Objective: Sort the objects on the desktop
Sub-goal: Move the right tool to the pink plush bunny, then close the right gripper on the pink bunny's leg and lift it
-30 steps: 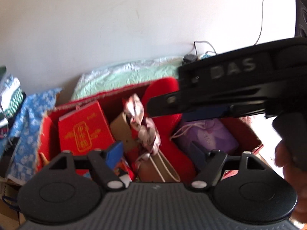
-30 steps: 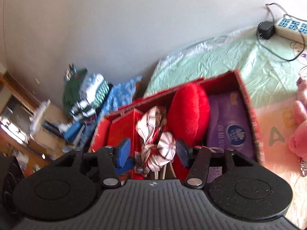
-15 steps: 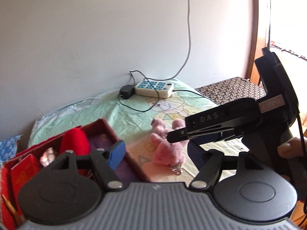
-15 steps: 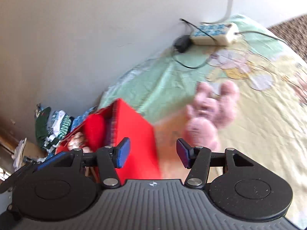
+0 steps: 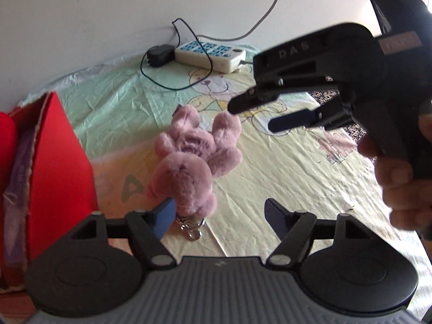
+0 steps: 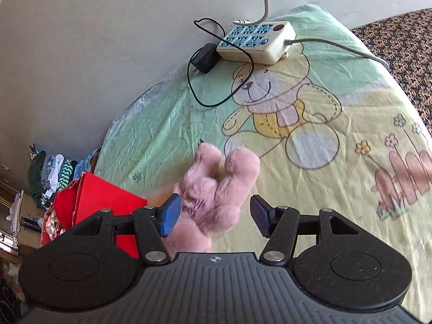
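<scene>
Two grippers over one fluffy pink plush toy (image 5: 194,159) lying on the cartoon-printed sheet (image 6: 337,162) beside a red cardboard box (image 5: 60,159), right gripper (image 6: 213,216) opening, its jaws straddling the toy untouched, left gripper (image 5: 218,218) parted wide, toy just ahead near its left finger.

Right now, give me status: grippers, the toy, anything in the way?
Left gripper open, empty. Right gripper opening above pink plush toy, not gripping. Toy lies on sheet beside red box. Nothing in the way.

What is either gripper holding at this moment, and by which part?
Nothing is held. The left gripper stands open. The right gripper is opening around the pink plush toy, which lies on the sheet; its pads are clear of it.
</scene>
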